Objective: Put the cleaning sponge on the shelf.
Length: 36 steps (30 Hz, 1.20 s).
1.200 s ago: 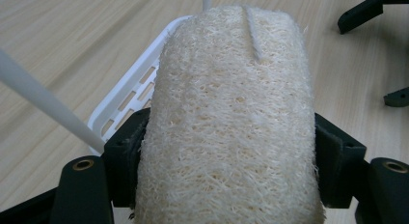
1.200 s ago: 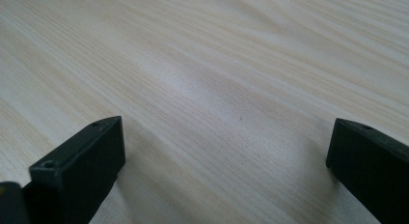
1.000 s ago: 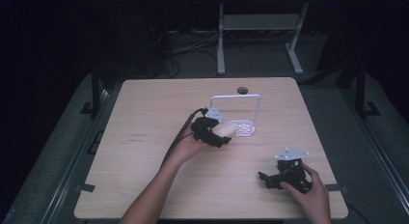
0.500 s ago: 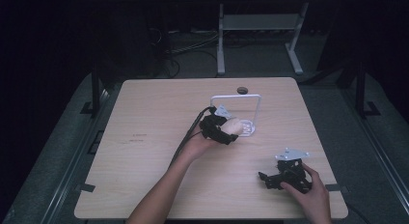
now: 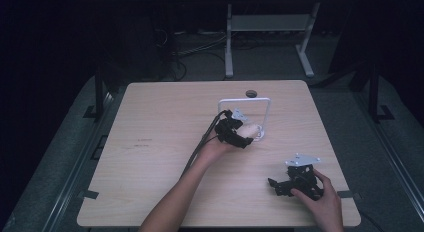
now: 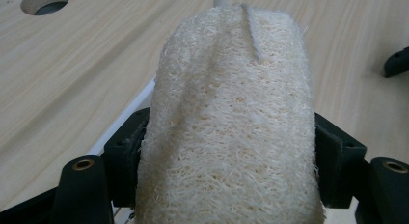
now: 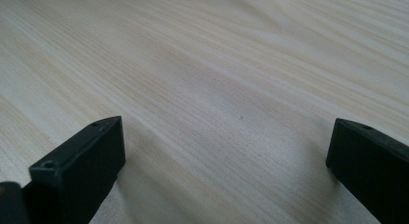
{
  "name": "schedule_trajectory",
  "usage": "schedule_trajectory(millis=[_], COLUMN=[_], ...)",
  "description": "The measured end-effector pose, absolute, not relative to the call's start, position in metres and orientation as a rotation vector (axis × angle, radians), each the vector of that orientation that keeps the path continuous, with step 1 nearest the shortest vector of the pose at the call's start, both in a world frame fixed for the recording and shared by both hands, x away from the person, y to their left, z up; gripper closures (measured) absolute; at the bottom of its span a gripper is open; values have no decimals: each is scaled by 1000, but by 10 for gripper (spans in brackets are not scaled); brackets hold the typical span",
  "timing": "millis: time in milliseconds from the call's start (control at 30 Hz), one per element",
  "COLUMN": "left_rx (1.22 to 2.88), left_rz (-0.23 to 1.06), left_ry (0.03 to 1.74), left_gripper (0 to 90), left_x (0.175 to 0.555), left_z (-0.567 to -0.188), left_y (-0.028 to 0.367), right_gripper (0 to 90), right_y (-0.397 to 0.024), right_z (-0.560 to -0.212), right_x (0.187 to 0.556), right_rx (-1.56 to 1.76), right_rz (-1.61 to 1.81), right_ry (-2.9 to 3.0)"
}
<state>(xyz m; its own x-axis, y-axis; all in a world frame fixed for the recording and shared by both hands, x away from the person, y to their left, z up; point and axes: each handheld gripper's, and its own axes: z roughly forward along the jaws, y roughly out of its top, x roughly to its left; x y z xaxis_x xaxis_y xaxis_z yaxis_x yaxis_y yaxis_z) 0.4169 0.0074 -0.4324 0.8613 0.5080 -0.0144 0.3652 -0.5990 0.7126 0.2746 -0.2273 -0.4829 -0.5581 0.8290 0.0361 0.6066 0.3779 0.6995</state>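
Near the middle of the counter (image 5: 165, 142), the left gripper (image 5: 239, 134) has its fingers (image 6: 126, 159) clamped on both sides of a pale loofah sponge (image 6: 231, 132). Its long axis runs straight out from the fingers, toward the white wire frame (image 5: 267, 112) standing just beyond. From above the sponge shows as a small light patch; the left gripper view reveals its coarse fibrous weave. Right gripper (image 5: 284, 187) rests near the front edge, fingers (image 7: 79, 163) wide apart over bare wood.
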Motion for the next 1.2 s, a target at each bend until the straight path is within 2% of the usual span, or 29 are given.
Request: schedule_trajectory(millis=[600,1200], left_rx=[2307,2330], left_rz=[288,297], left_ry=[672,686], left_gripper=[276,260], left_x=[431,438], left_z=[-448,-457], left_y=[-14,-17], right_gripper=[0,0], right_y=[-227,-228], right_z=[-483,-483], right_x=[275,275], right_rx=[1256,1250], right_rz=[972,970], right_ry=[2320,2319])
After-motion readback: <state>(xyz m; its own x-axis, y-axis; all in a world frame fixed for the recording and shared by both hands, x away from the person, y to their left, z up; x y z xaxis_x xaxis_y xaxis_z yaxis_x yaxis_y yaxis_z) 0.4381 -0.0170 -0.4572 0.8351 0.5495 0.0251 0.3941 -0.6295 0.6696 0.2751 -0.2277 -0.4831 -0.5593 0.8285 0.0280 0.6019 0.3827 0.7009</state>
